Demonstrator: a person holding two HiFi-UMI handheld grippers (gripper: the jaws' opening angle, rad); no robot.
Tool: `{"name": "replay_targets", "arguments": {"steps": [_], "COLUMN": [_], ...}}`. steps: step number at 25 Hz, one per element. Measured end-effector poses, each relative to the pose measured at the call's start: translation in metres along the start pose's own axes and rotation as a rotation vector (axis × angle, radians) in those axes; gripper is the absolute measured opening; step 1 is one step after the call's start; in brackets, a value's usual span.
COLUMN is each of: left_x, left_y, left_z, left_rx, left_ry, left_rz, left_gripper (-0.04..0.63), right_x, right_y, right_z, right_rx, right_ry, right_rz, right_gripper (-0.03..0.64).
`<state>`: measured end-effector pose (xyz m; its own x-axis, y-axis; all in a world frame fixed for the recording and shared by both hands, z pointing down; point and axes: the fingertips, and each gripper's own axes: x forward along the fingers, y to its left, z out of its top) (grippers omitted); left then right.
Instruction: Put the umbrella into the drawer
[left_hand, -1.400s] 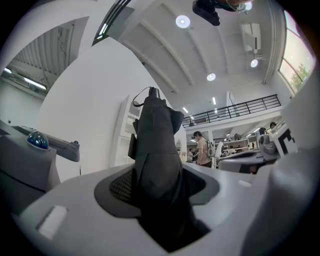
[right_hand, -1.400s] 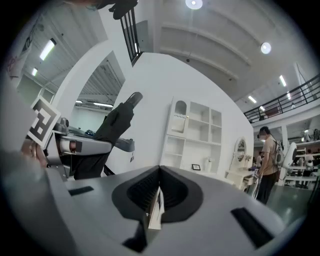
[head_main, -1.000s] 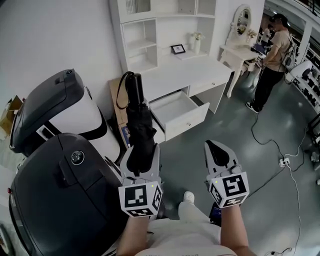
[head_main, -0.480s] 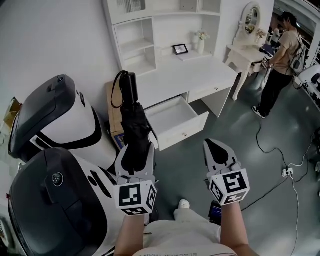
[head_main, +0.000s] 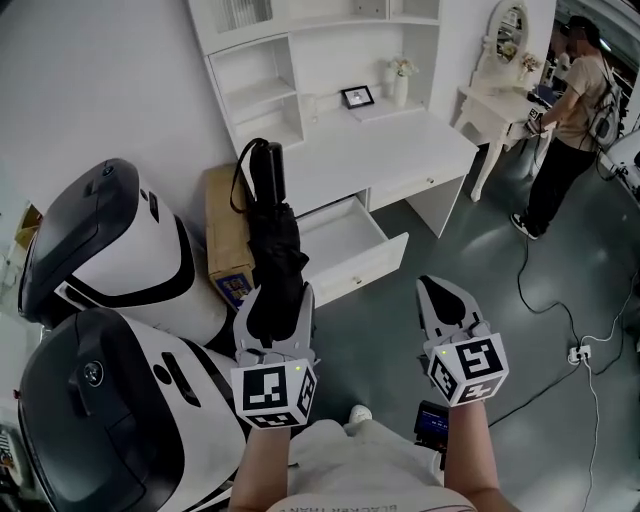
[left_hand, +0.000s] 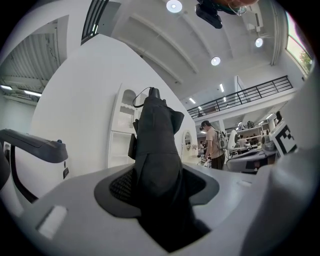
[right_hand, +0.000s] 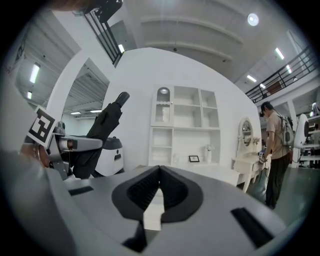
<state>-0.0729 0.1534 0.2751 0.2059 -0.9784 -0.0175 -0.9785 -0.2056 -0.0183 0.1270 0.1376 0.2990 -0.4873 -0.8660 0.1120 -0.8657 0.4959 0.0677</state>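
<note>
My left gripper (head_main: 277, 295) has its fingers clamped on one end of the folded black umbrella (head_main: 272, 230), which sticks out ahead of it with a strap loop at the far end. The umbrella is in the air, short of the open drawer (head_main: 345, 235), which juts from under the front edge of the white worktop (head_main: 400, 150) near its left corner. The umbrella's far tip seems to reach the worktop's left edge, though depth is hard to judge. My right gripper (head_main: 440, 290) hovers alongside, fingers closed on nothing.
</note>
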Motion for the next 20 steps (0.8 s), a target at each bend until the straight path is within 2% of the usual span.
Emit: {"name": "replay_targets", "arguments": {"steps": [6,14,20], "left_x": [0.008,0.029,0.054], "left_y": [-0.002,0.012,0.028], "left_z": [-0.009,-0.024,-0.021], "left_rx": [0.002,-0.062,-0.052], "left_ry": [0.022,0.048,0.046], "left_rz": [0.015,0.053,0.067], "left_gripper": [0.235,0.235,0.235], "right_x": [0.005,0.013,0.043], "right_y": [-0.016,-0.035,-0.047], "right_z": [-0.012,-0.020,-0.017], "right_rx": [0.026,0.024,0.038], "right_ry": [0.013,0.032,0.023], "right_rz": [-0.001,-0.015,-0.010], "right_gripper": [0.009,0.009,0.009]}}
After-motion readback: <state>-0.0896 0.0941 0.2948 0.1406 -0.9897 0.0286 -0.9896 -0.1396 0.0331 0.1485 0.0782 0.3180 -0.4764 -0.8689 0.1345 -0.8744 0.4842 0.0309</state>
